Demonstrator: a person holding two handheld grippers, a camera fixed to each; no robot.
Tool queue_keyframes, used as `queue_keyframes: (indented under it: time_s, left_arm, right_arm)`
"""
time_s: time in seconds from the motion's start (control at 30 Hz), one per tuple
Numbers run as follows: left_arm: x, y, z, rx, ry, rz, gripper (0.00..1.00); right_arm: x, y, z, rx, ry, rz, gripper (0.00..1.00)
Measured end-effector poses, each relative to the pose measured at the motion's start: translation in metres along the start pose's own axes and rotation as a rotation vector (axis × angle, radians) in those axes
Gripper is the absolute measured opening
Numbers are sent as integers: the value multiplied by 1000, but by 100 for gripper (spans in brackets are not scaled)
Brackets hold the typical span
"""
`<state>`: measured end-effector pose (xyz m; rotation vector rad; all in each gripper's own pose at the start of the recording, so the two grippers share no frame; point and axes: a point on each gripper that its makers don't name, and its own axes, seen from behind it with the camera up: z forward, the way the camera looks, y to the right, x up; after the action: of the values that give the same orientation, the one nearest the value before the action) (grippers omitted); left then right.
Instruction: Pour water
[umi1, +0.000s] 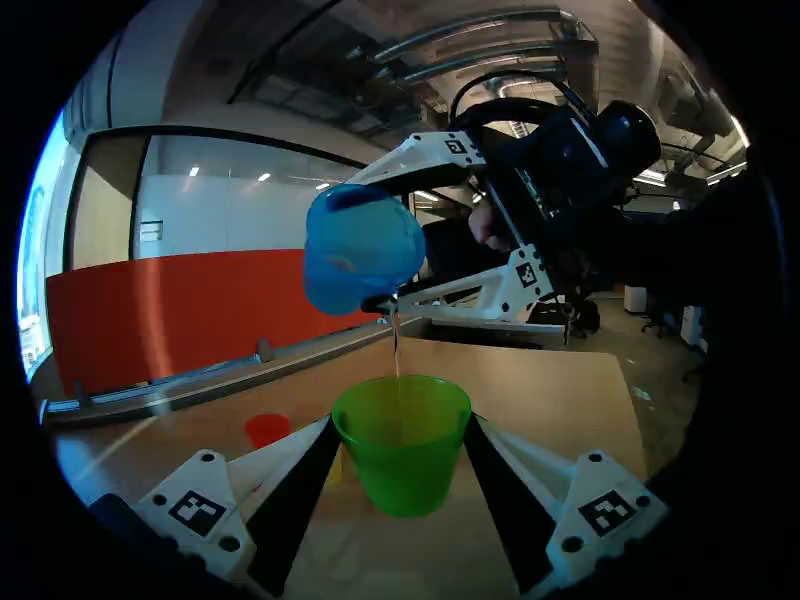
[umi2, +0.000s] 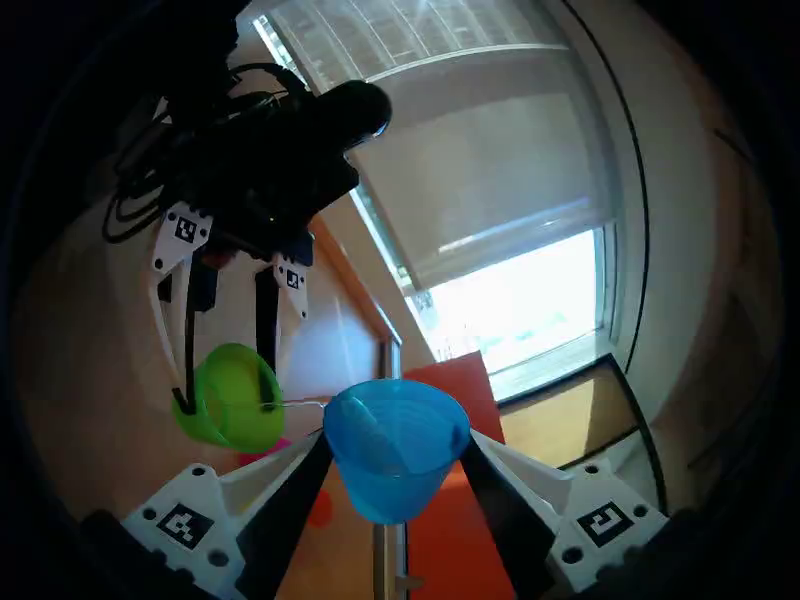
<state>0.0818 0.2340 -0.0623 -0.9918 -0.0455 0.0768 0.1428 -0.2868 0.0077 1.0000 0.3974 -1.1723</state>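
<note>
The right gripper (umi2: 398, 445) grips a tilted blue cup (umi1: 360, 250) just above the green cup (umi1: 402, 460) clamped by the left gripper (umi1: 400, 430), water (umi1: 396, 345) streaming in.

The left gripper view looks level along its jaws across the bench (umi1: 560, 390), green cup (umi1: 402, 450) close at 6 o'clock, blue cup (umi1: 360, 250) near at 11. The right gripper view, rolled sideways, faces a window (umi2: 500, 300); blue cup close at 6, green cup near at 8. Both share the cups.

Jaws clamped, left gripper (umi1: 400, 440) level, right gripper (umi2: 397, 450) tilted above it.
</note>
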Motion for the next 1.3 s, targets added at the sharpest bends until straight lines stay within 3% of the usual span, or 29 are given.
queue_keyframes:
  time_s: [1.3]
  left_arm:
    - [-1,2,2,-3,-4,6,86]
  right_arm:
    - [-1,9,0,-32,3,-71,91]
